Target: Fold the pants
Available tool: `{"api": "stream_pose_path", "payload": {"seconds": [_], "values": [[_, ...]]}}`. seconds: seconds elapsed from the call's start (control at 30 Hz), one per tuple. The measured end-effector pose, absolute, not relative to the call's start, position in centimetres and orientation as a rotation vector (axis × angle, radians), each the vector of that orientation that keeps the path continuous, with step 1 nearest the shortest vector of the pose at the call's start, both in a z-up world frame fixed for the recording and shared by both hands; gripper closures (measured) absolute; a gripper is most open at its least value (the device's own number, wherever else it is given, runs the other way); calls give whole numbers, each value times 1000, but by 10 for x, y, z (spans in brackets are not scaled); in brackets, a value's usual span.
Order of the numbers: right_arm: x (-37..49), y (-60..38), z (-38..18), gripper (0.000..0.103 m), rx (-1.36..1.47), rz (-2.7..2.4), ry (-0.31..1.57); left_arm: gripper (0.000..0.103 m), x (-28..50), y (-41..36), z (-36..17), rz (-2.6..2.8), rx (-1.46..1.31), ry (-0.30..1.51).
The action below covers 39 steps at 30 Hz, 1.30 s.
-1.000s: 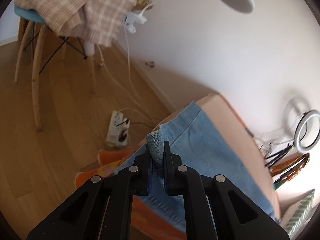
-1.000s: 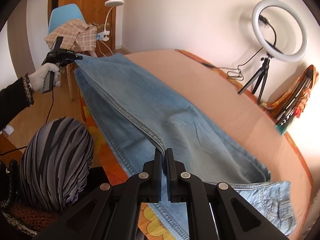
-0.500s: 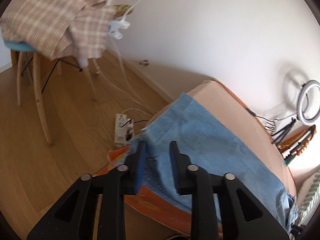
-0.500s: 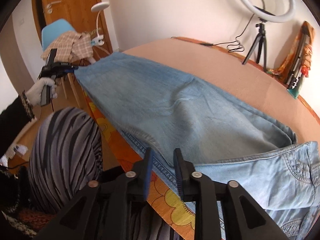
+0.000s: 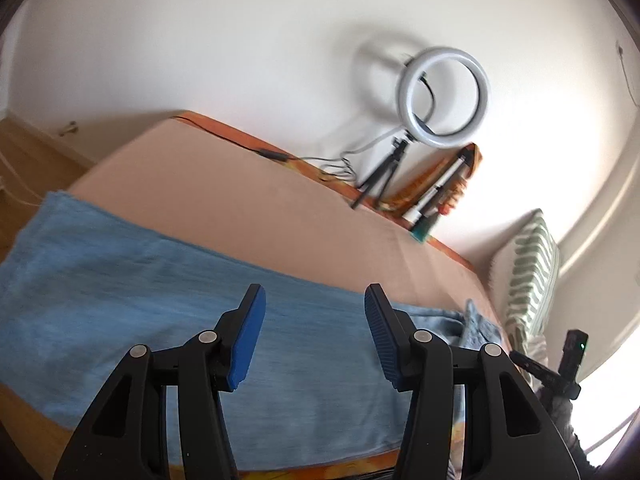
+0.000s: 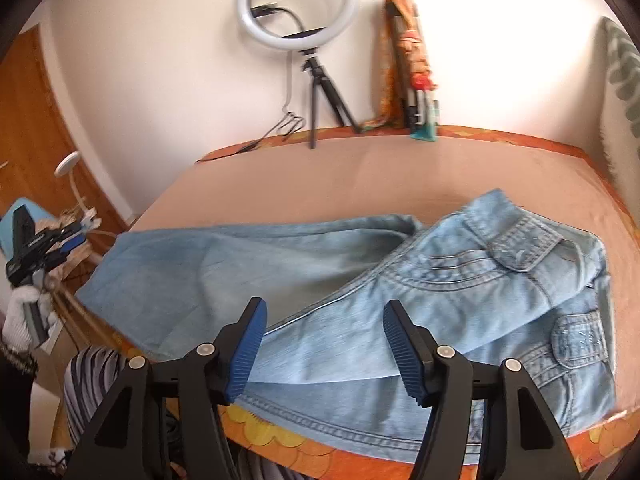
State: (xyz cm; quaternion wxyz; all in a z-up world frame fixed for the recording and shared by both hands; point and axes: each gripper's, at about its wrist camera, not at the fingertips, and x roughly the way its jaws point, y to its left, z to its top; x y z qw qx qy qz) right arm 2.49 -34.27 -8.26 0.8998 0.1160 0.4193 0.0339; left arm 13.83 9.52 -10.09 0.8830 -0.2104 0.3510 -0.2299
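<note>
Pants [image 6: 360, 280] of light blue denim lie flat on the peach-covered bed [image 6: 360, 176], legs stacked one on the other and stretched toward the left of the right wrist view, the waist and flap pockets bunched at the right. The lower edge of the denim runs along the near side of the bed, over an orange flowered sheet [image 6: 280, 440] that shows below it.

My right gripper [image 6: 323, 344] hangs over the thigh of the pants with its blue pads [image 6: 248, 352] spread wide and nothing between them. My left gripper [image 5: 312, 336] is likewise released, its jaws parted above the lower leg, gripping nothing; in its own view the fabric is blurred and I cannot tell whether the tips touch it. In the right wrist view that same left gripper [image 6: 44, 244] appears at far left, off the bed's end, held in my white-gloved left hand [image 6: 24, 320].

A ring light [image 6: 296, 8] on a small black tripod stands on the far edge of the bed against the white wall, its cable trailing to the left. Beside it a bundle wrapped in orange patterned cloth [image 6: 404, 60] leans upright on the wall. A green-and-white striped pillow [image 5: 528, 272] sits at the head of the bed. A wooden door [image 6: 28, 140] and a white desk lamp [image 6: 68, 164] show at the left.
</note>
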Motion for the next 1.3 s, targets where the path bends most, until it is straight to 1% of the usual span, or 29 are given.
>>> {"api": "stream_pose_path", "payload": {"seconds": [0.03, 0.07, 0.2, 0.23, 0.3, 0.33, 0.57, 0.63, 0.73, 0.83, 0.93, 1.0, 1.07, 1.1, 1.17, 1.2, 1.23, 1.27, 1.3], "values": [[28, -351, -81, 27, 255, 40, 873, 52, 142, 77, -98, -524, -419, 744], [32, -362, -79, 26, 273, 11, 876, 53, 146, 61, -96, -564, -397, 758], [50, -394, -72, 25, 334, -70, 897, 52, 152, -10, -94, -726, -318, 834], [58, -401, -72, 23, 356, -90, 913, 52, 154, -29, -95, -769, -295, 859], [75, -414, -75, 21, 396, -123, 941, 48, 155, -62, -96, -836, -241, 903], [85, -419, -78, 21, 410, -137, 957, 48, 155, -80, -97, -875, -211, 923], [164, -448, -122, 22, 375, -313, 1108, 48, 143, -181, -118, -1055, -35, 1054], [175, -455, -130, 22, 380, -352, 1130, 48, 138, -195, -129, -1089, -6, 1101], [187, -458, -142, 23, 308, -435, 1169, 48, 134, -216, -147, -1099, 77, 1153], [195, -462, -151, 24, 313, -464, 1205, 48, 134, -231, -163, -1125, 97, 1207], [206, -457, -160, 24, 267, -482, 1240, 48, 134, -241, -173, -1139, 103, 1230], [210, -455, -166, 26, 218, -501, 1266, 48, 131, -243, -178, -1142, 111, 1237], [212, -456, -174, 32, 201, -503, 1296, 48, 127, -240, -181, -1151, 109, 1240], [211, -457, -178, 33, 206, -492, 1302, 48, 127, -241, -181, -1150, 105, 1240], [207, -460, -182, 54, 248, -455, 1303, 50, 127, -239, -183, -1150, 90, 1247], [203, -462, -183, 59, 287, -433, 1296, 50, 129, -240, -185, -1149, 85, 1250], [199, -464, -183, 72, 326, -413, 1286, 50, 129, -240, -186, -1150, 82, 1252], [195, -467, -181, 78, 360, -396, 1273, 51, 129, -238, -186, -1154, 77, 1248], [190, -469, -177, 81, 380, -379, 1254, 56, 130, -239, -187, -1154, 74, 1247]]}}
